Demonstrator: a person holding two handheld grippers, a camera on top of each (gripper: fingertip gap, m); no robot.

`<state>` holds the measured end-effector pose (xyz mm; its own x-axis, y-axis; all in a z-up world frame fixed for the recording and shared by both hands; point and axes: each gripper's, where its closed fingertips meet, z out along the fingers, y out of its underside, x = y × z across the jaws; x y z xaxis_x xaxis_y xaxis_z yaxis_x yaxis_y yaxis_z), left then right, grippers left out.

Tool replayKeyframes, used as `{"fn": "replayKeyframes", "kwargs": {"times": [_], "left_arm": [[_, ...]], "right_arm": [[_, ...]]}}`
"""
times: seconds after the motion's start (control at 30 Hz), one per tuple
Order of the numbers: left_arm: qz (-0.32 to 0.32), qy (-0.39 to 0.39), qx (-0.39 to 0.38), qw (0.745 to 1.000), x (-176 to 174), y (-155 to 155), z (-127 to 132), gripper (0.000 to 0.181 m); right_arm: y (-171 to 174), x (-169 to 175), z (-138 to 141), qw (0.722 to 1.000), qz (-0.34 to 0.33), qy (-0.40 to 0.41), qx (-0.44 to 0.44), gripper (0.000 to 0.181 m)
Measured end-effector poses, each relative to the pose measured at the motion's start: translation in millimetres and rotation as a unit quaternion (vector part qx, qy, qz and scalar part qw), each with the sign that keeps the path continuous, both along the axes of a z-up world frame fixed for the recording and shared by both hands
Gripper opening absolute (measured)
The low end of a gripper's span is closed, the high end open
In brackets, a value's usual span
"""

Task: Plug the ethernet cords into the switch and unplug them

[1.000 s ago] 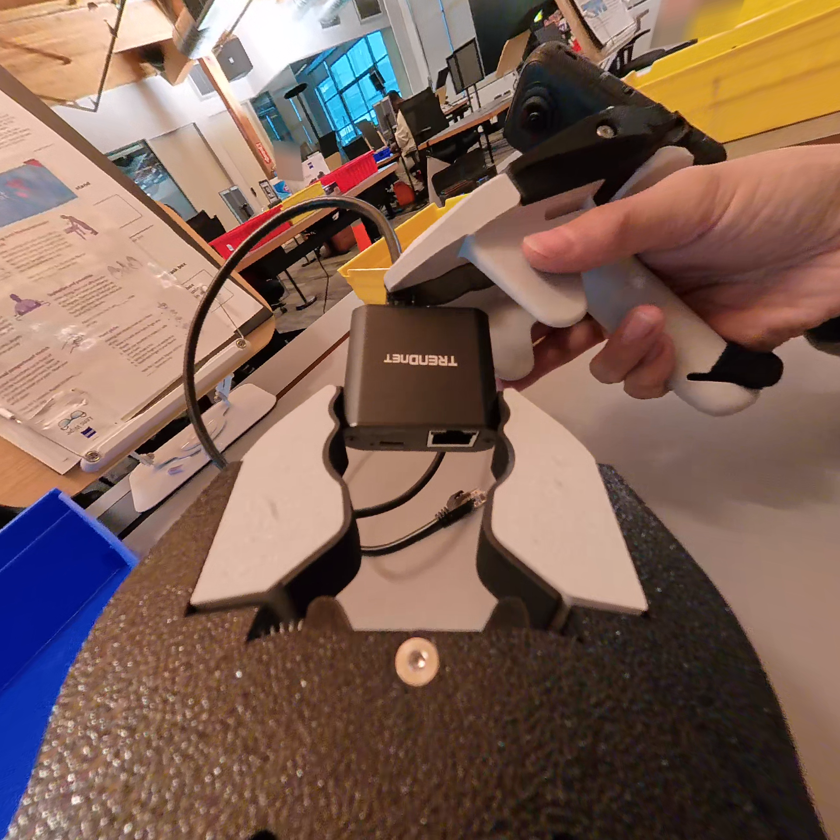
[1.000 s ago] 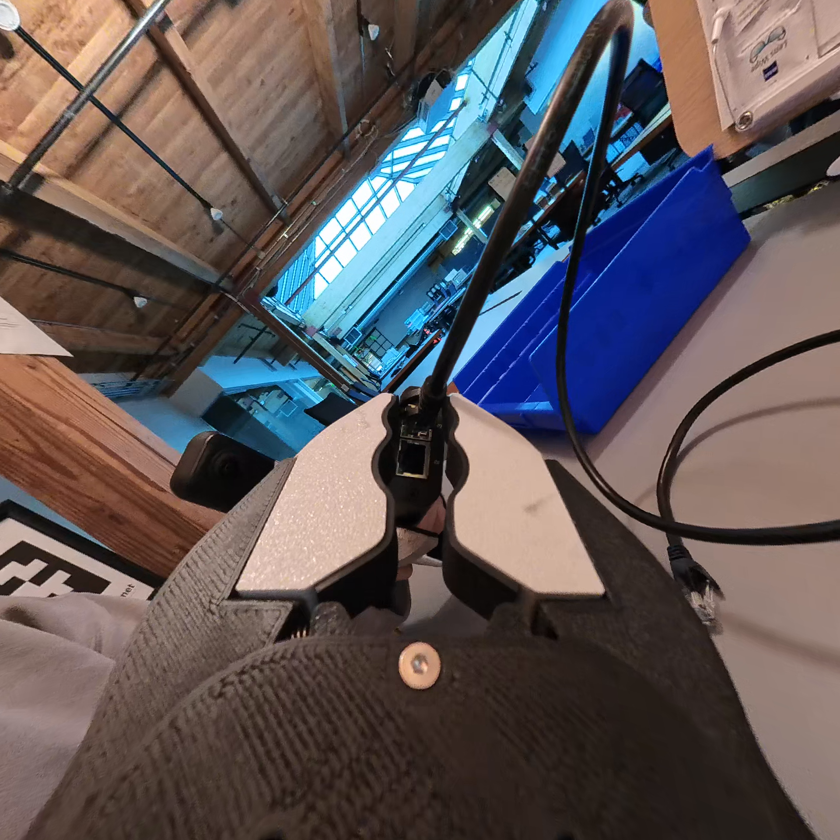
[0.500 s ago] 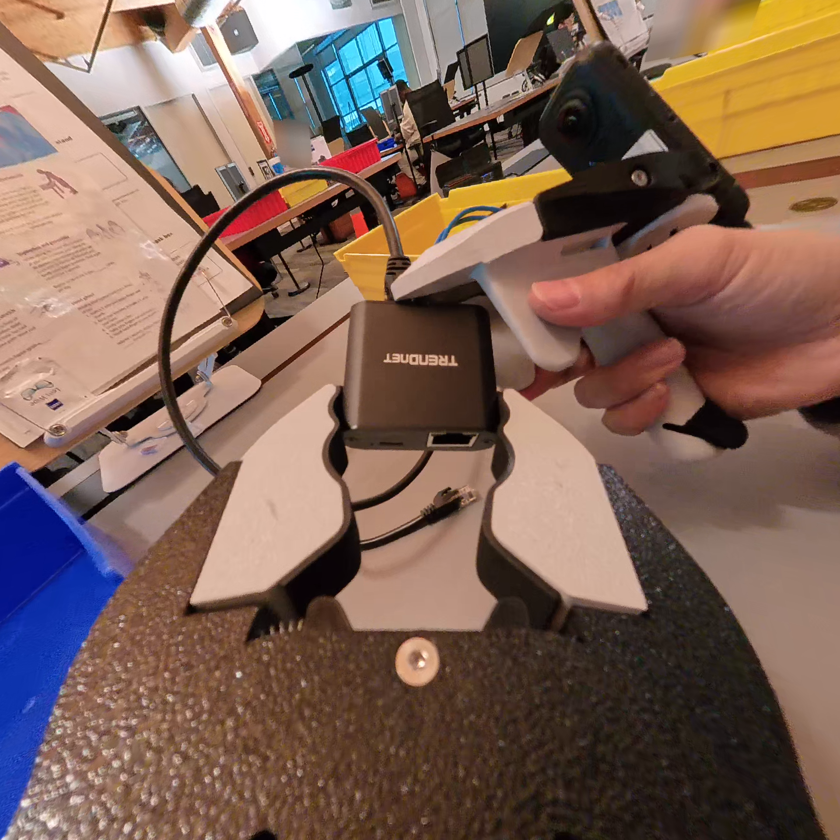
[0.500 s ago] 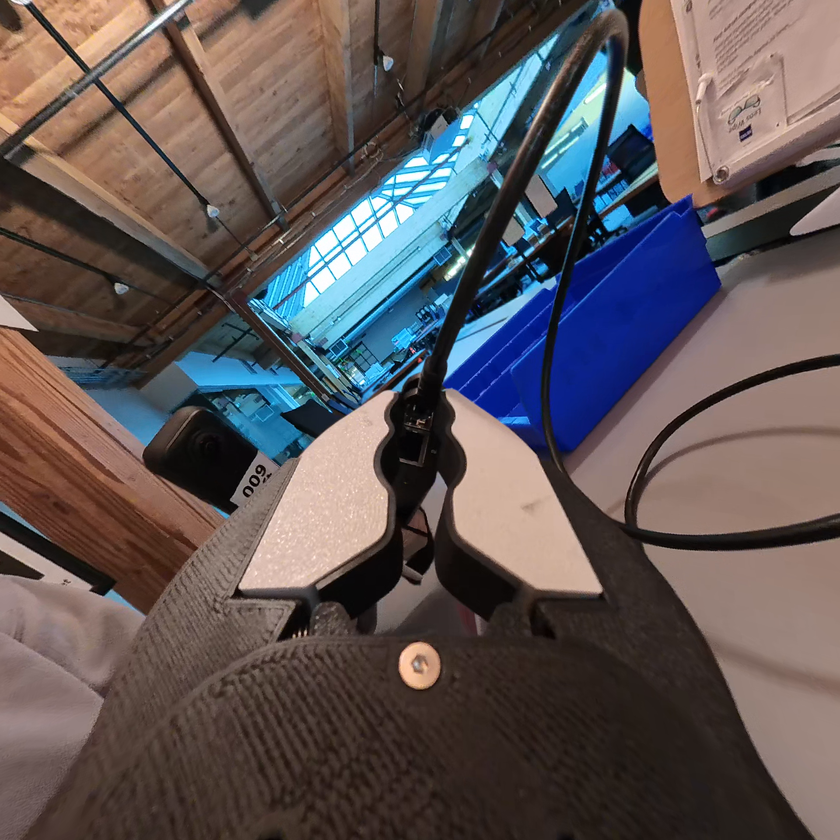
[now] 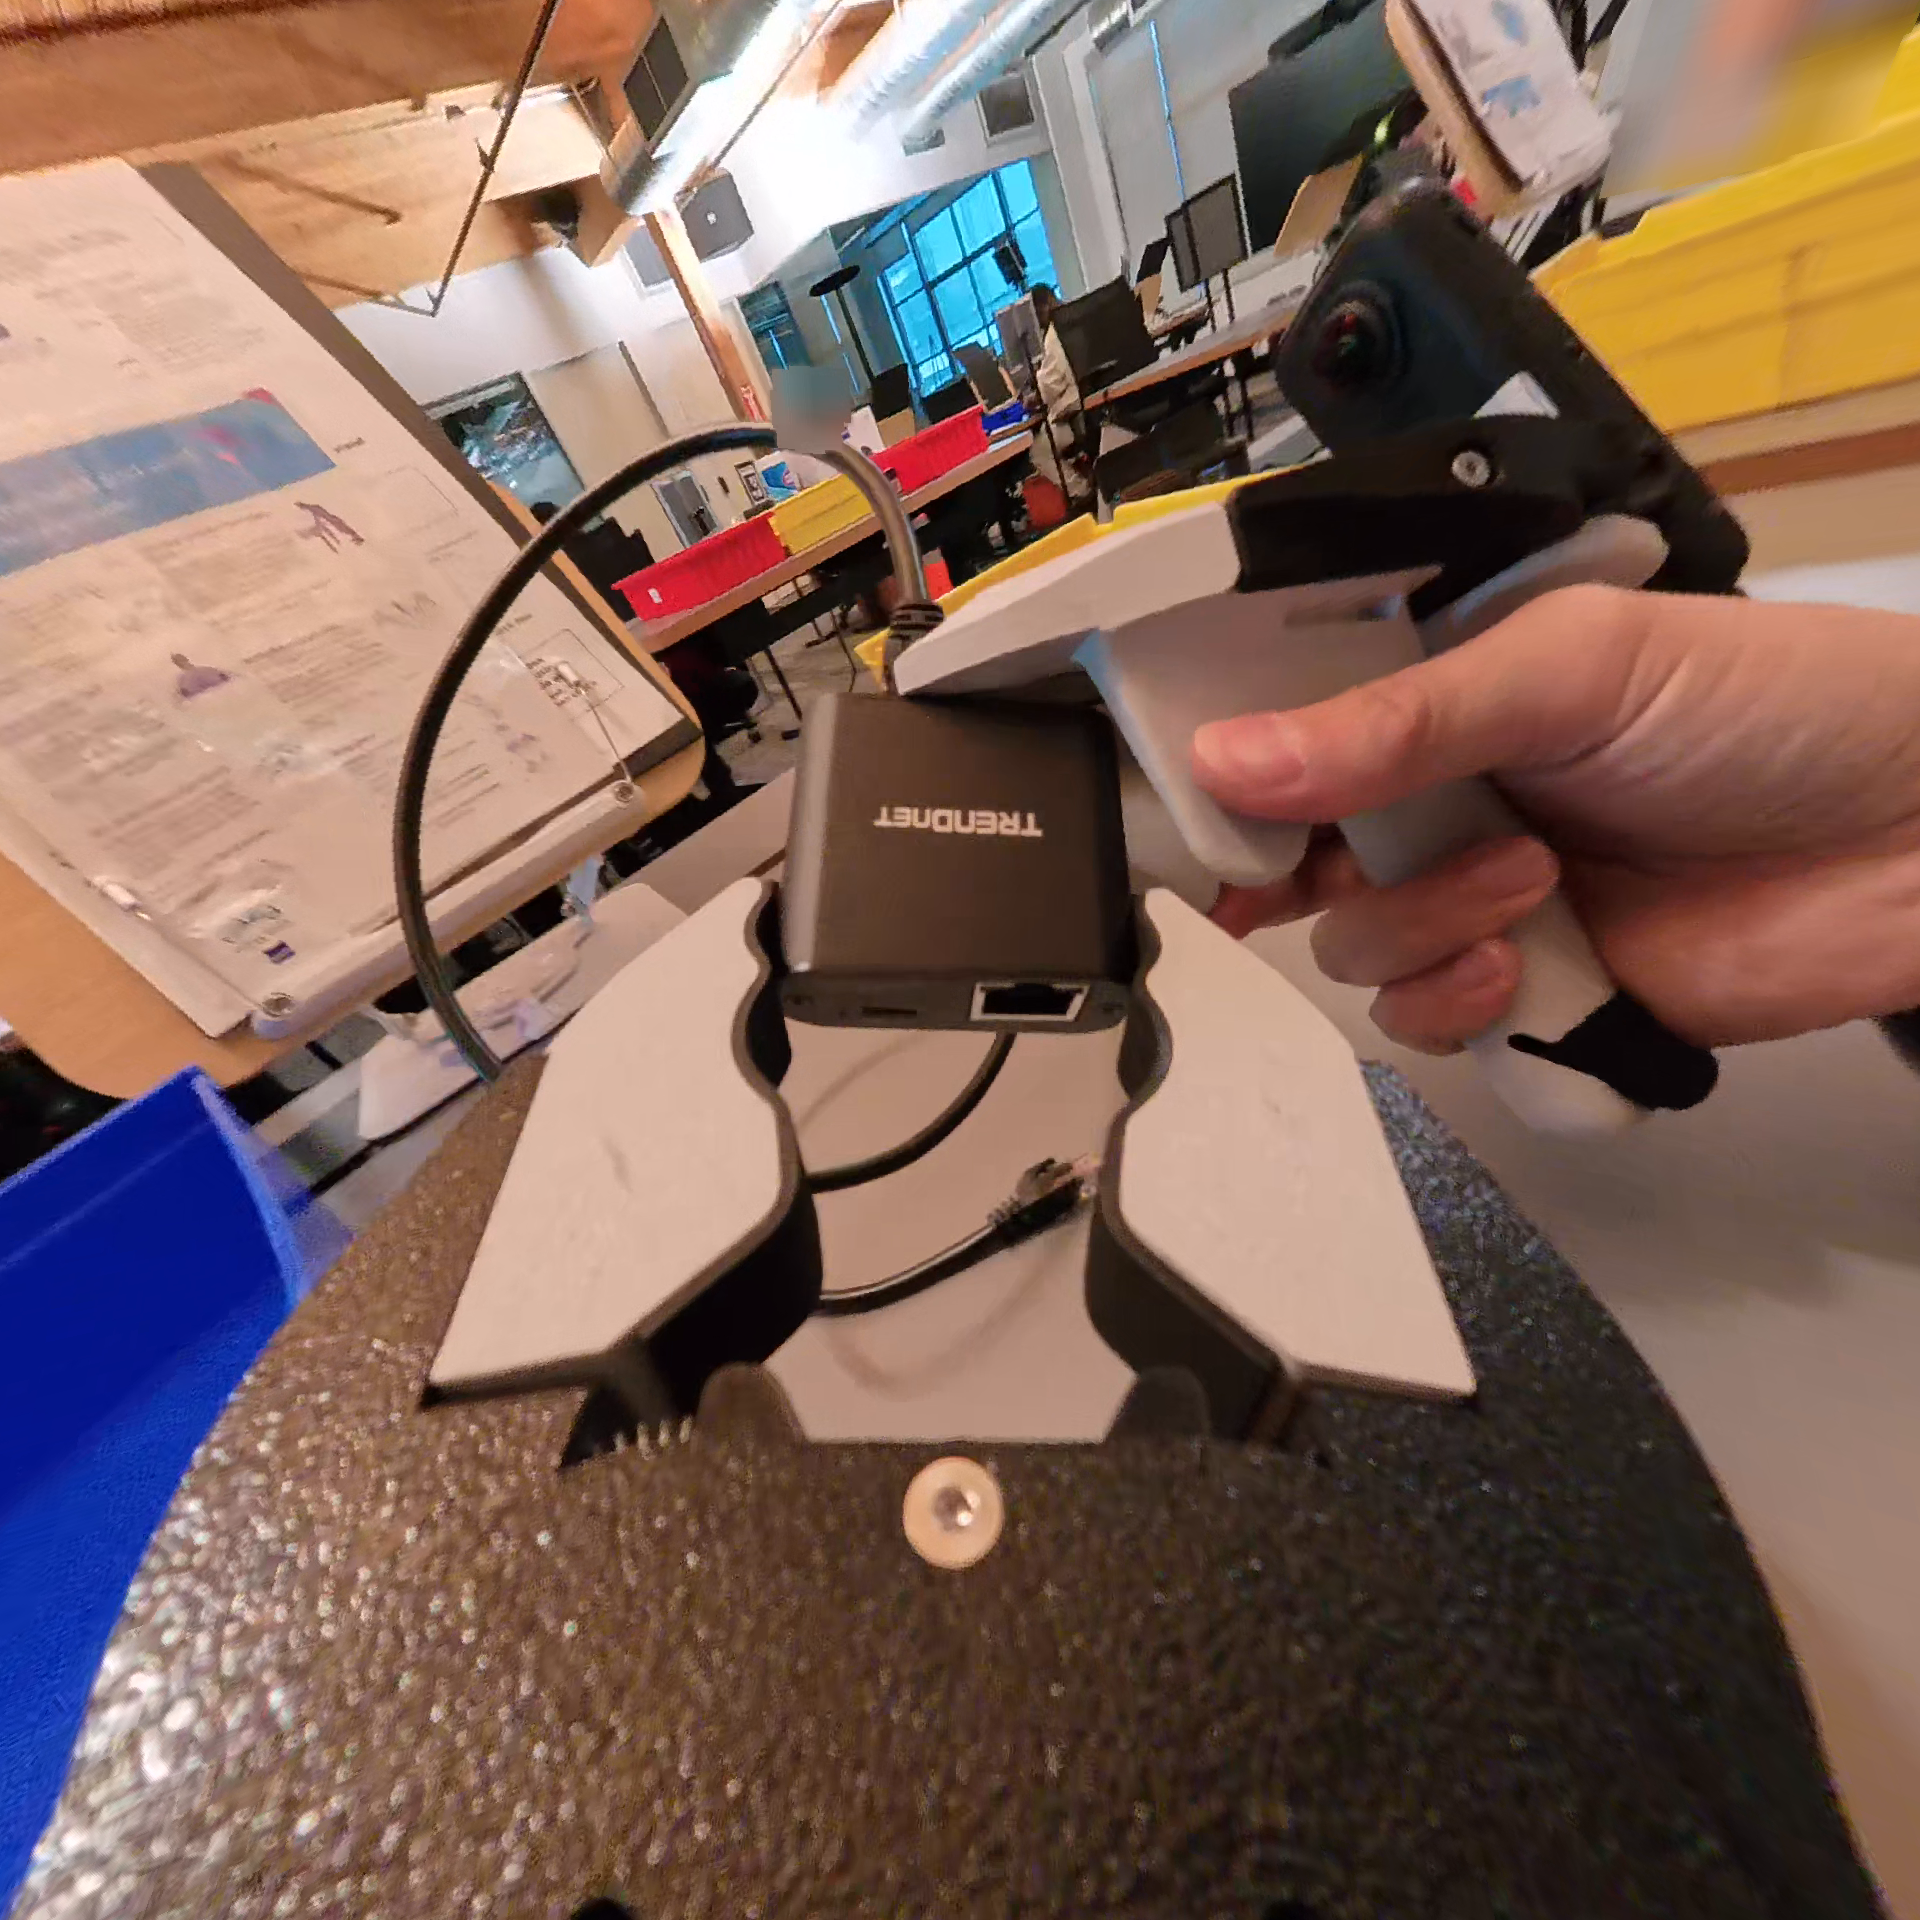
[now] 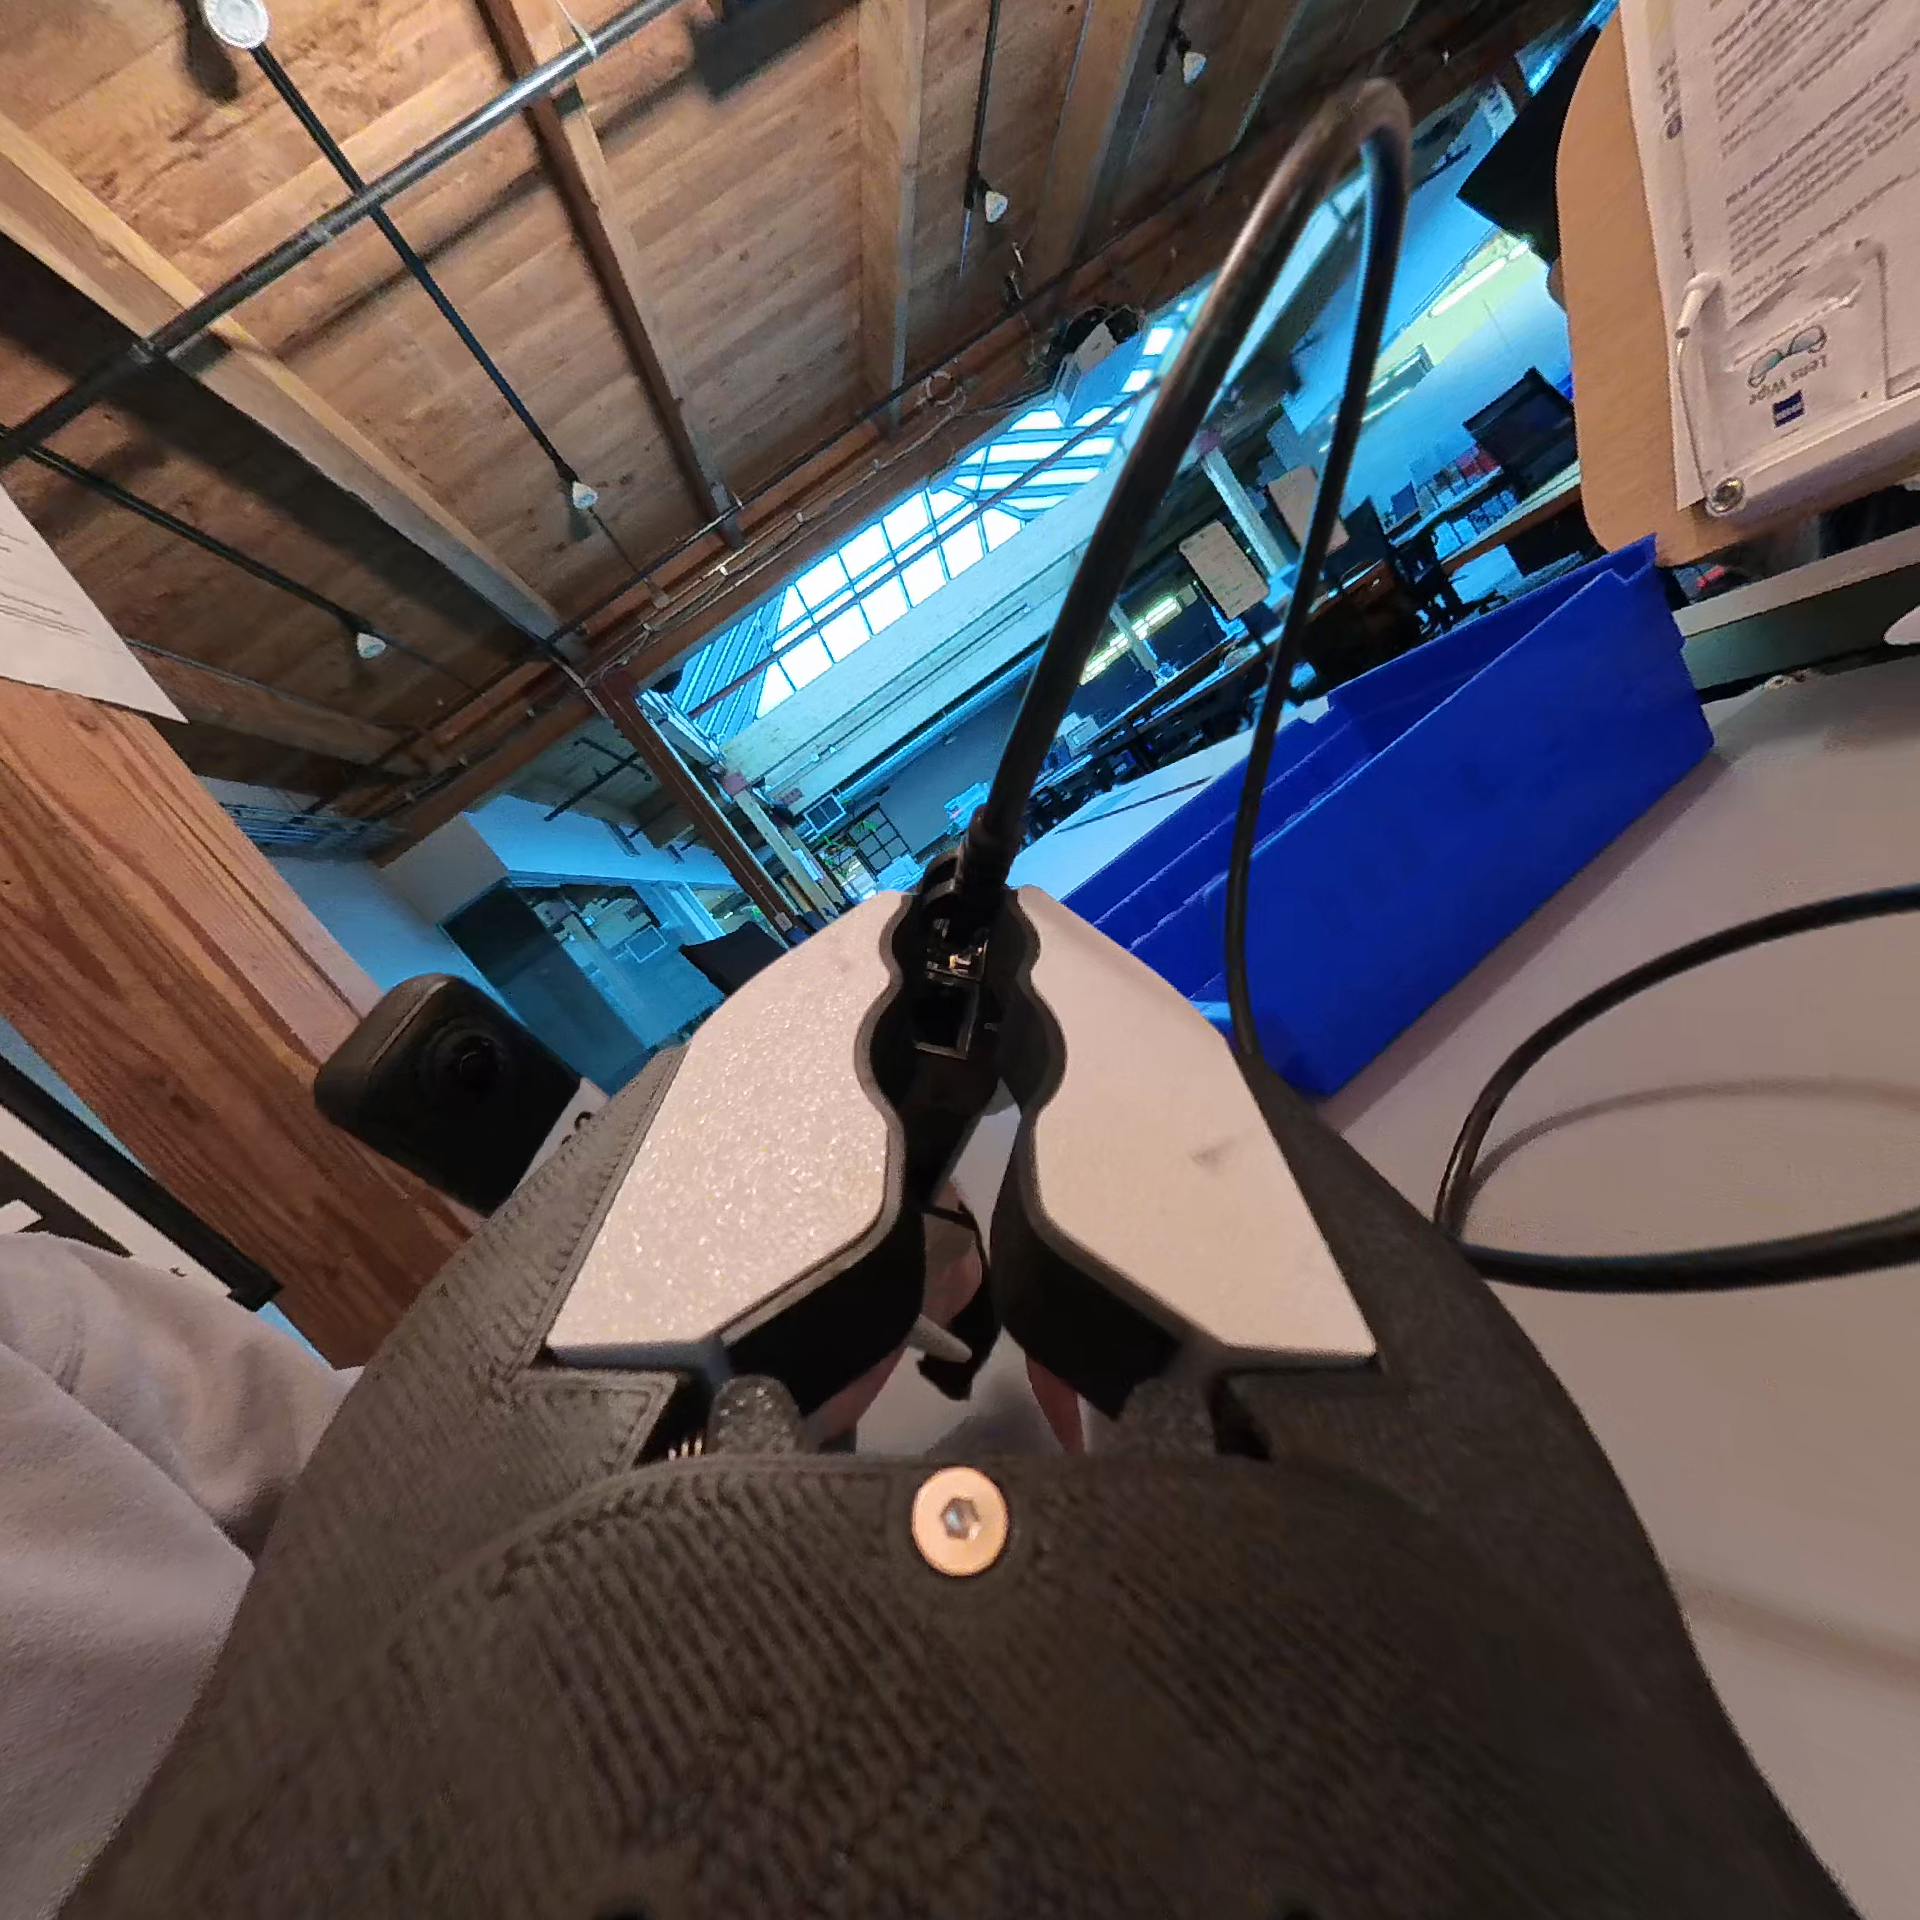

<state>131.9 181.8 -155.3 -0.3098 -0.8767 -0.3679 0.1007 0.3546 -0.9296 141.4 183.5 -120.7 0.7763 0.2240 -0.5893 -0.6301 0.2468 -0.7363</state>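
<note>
Left gripper (image 5: pixel 951 997) clamps the black switch (image 5: pixel 951 842) to steady it while my right gripper (image 6: pixel 961 987) pinches the plugged ethernet connector (image 6: pixel 956 940), likely to pull it free

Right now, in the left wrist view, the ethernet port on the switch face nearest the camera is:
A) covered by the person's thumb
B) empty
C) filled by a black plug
B: the port on the switch shows an open socket, and a loose plug lies below.
</note>
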Motion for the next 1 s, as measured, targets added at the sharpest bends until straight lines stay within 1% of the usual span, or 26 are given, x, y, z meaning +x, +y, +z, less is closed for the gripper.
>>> {"fn": "replayKeyframes", "kwargs": {"times": [0.13, 0.2, 0.27, 0.37, 0.43, 0.53, 0.73, 0.87, 1.0], "left_arm": [[-0.006, 0.017, -0.033, 0.999, 2, -2, -3, 0.061], [0.008, 0.002, 0.003, 1.0, 1, 1, -4, 0.061], [0.008, -0.012, 0.025, 1.0, -1, 1, 0, 0.061], [0.014, -0.024, 0.043, 0.999, -2, 2, 4, 0.061], [0.006, -0.021, 0.047, 0.999, -3, 2, 4, 0.061], [0.003, -0.026, 0.054, 0.998, -4, 3, 5, 0.061], [0.026, -0.029, 0.085, 0.996, -3, 3, 4, 0.061], [0.032, -0.031, 0.084, 0.995, -2, 3, 4, 0.061], [0.037, -0.035, 0.08, 0.996, -3, 3, 7, 0.061]], "right_arm": [[-1, 4, -3, 1.0, -0.005, -0.002, -0.009, 0.014], [1, 1, -3, 0.999, 0.022, 0.009, -0.021, 0.014], [0, -2, 2, 1.0, 0.024, -0.003, -0.012, 0.013], [-1, -4, 7, 0.998, 0.045, 0.045, 0.011, 0.013], [-1, -4, 7, 0.997, 0.046, 0.059, 0.015, 0.013], [0, -6, 8, 0.997, 0.047, 0.056, 0.019, 0.013], [0, -4, 7, 0.995, 0.042, 0.08, 0.029, 0.014], [0, -3, 6, 0.995, 0.043, 0.087, 0.02, 0.014], [0, -4, 9, 0.992, 0.044, 0.111, 0.037, 0.014]]}}
